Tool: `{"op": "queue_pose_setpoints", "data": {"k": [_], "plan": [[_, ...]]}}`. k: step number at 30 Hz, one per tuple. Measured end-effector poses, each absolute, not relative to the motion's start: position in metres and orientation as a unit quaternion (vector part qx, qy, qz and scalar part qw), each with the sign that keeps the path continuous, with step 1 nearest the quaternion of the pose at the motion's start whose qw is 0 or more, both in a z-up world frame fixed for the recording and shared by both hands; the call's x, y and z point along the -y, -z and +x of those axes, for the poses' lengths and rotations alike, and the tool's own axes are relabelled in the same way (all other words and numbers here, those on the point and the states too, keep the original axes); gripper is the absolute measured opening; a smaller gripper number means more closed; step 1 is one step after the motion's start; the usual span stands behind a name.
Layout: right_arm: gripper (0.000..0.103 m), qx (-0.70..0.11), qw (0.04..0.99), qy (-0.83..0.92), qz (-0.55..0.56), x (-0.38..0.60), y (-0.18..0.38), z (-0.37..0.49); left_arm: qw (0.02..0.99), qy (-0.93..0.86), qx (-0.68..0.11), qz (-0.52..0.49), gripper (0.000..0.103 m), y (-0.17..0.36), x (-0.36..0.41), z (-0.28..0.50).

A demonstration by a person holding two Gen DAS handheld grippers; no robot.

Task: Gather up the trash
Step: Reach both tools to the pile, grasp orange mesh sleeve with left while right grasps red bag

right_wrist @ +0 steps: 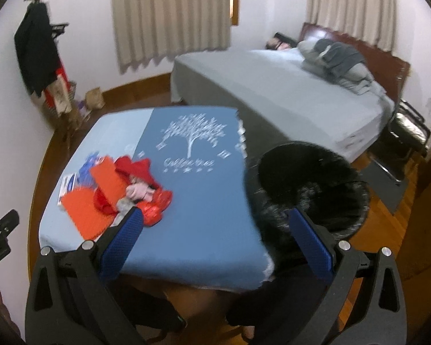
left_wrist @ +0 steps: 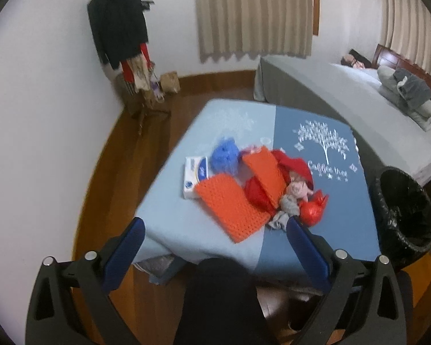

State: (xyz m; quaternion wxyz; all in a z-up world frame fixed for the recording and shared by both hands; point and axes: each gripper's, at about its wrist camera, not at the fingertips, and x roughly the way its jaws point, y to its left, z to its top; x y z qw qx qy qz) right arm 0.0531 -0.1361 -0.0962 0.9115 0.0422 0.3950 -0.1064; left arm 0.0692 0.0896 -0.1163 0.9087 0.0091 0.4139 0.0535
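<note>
A heap of clutter lies on the blue tablecloth (left_wrist: 316, 230): two orange mesh mats (left_wrist: 230, 204), a red crumpled wrapper (left_wrist: 313, 208), red cloth (left_wrist: 293, 166), a pink wad (left_wrist: 298, 188), grey scraps (left_wrist: 286, 210), a blue fluffy ball (left_wrist: 224, 155) and a tissue pack (left_wrist: 194, 175). A black-lined trash bin (left_wrist: 402, 215) stands right of the table. My left gripper (left_wrist: 215, 227) hovers open over the near table edge, nothing between its fingers. My right gripper (right_wrist: 215, 221) is open too, between the heap (right_wrist: 146, 189) and the bin (right_wrist: 310, 184).
A bed (right_wrist: 287, 92) with grey bedding stands behind the table. A coat rack (left_wrist: 120, 28) with dark clothes is in the far left corner, a paper bag (left_wrist: 169, 82) beside it. A black chair (right_wrist: 408, 126) sits right of the bed. Wooden floor surrounds the table.
</note>
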Motion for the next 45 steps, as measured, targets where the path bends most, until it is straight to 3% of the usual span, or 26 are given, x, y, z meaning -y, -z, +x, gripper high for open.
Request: {"op": "queue_pose_setpoints", "data": {"k": [3, 5, 16, 45], "plan": [[0.093, -0.410, 0.907, 0.090, 0.034, 0.123, 0.112, 0.066, 0.898, -0.057, -0.436, 0.007, 0.097, 0.137, -0.096, 0.081], [0.084, -0.420, 0.904, 0.074, 0.034, 0.115, 0.125, 0.076, 0.895, -0.065, -0.441, 0.016, 0.097, 0.148, -0.096, 0.086], [0.069, -0.464, 0.884, 0.021, 0.049, 0.093, 0.183, 0.119, 0.889, -0.051, -0.455, 0.012, 0.096, 0.182, -0.104, 0.119], [0.067, -0.521, 0.852, -0.006, 0.050, 0.071, 0.282, 0.196, 0.857, -0.016, -0.515, 0.018, 0.094, 0.280, -0.099, 0.187]]}}
